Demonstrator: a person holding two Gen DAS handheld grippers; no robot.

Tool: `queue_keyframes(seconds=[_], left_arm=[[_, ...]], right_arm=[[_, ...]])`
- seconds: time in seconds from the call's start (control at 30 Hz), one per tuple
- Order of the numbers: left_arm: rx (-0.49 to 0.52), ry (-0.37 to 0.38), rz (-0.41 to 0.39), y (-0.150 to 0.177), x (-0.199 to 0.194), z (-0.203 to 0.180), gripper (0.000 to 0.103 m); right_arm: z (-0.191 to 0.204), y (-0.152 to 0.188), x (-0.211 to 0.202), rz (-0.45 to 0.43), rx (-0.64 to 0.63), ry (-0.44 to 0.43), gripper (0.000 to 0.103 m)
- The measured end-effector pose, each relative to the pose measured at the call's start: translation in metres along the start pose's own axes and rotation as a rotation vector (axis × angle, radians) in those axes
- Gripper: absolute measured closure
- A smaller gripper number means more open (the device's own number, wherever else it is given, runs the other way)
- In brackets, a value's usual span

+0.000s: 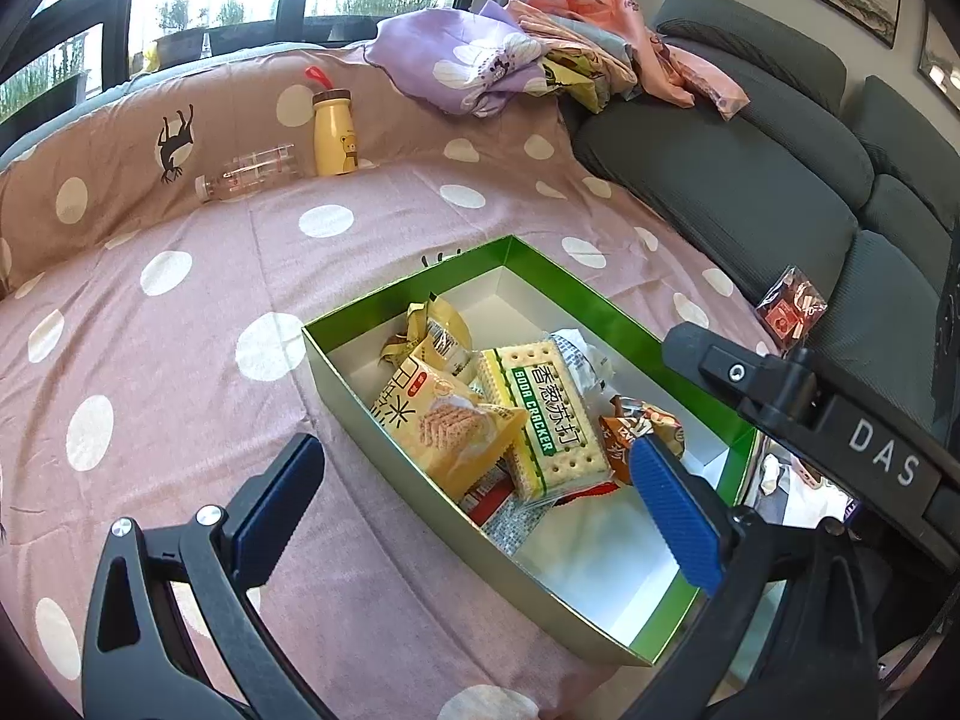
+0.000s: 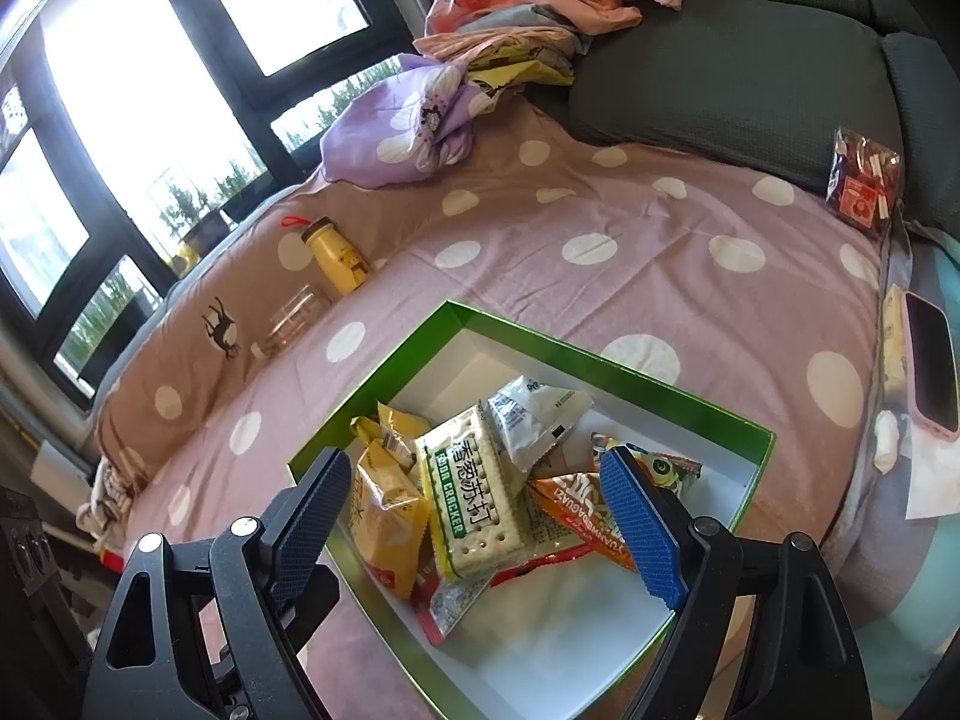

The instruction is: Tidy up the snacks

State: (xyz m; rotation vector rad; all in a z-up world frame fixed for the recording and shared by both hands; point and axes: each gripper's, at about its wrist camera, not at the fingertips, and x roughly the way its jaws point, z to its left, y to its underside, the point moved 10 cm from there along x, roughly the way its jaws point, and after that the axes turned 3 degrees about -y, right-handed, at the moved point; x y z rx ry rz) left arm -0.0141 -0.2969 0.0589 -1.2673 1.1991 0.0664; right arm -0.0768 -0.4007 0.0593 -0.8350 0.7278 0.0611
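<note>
snack sorting: release step over box

right gripper: jaws spread, empty, above green-rimmed white-lined cardboard box holding soda cracker packet. left gripper: likewise spread, empty. beyond: red cellophane snack bag on grey sofa; likely next pick.

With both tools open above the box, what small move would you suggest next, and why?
Probably swing the right tool toward the dark red packet on the grey sofa: it looks like the only snack outside the green box, and that tool is empty.
</note>
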Motion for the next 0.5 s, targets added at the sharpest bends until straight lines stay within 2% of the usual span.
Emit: queue_keyframes(seconds=[0.5], left_arm=[[0.01, 0.004, 0.001, 0.0017, -0.0039, -0.0027, 0.001]], right_arm=[[-0.0067, -0.0021, -0.0024, -0.007, 0.006, 0.042, 0.018]])
